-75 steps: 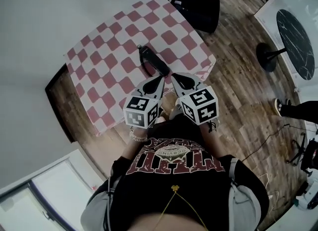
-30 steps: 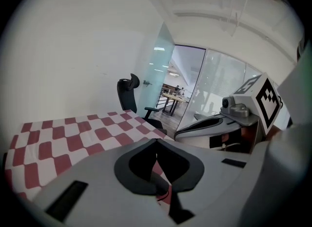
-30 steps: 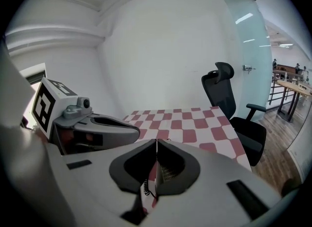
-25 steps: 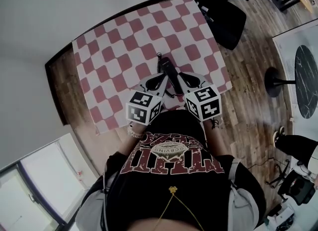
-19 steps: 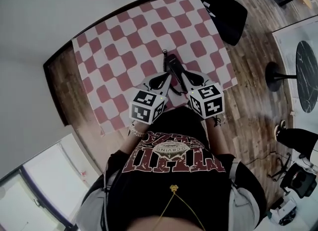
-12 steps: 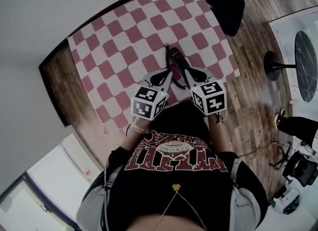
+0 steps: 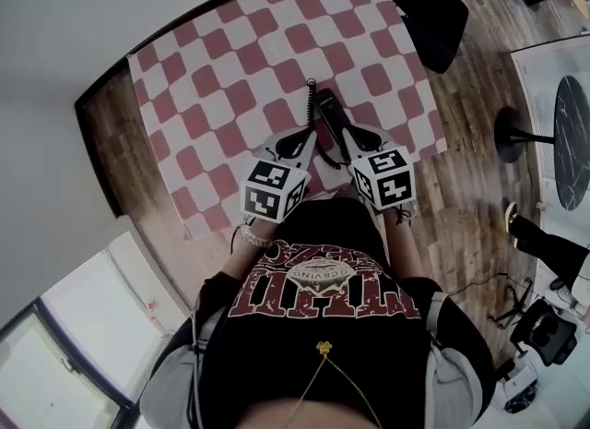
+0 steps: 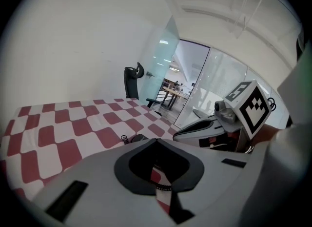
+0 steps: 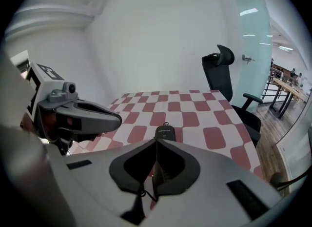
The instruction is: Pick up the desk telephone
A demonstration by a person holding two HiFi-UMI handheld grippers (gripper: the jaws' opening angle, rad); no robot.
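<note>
Telephone [image 7: 329, 112] lies near the table's [image 7: 198, 72] near edge, between your left gripper [image 7: 310, 133] and right gripper [image 7: 339, 135]. Both pairs of jaws sit pressed together, empty; unopened, they risk knocking it off.

On the tabletop [image 7: 212, 58], toward its near edge: desk telephone [image 7: 330, 115], coiled cord [image 7: 311, 95] along its left side. Just before the telephone's near end, left tool [image 7: 309, 134] and right tool [image 7: 346, 137] side by side, pointing away from the person. Beyond the tabletop's far right corner, on the floor [image 7: 461, 187], office chair [image 7: 429, 12].
</note>
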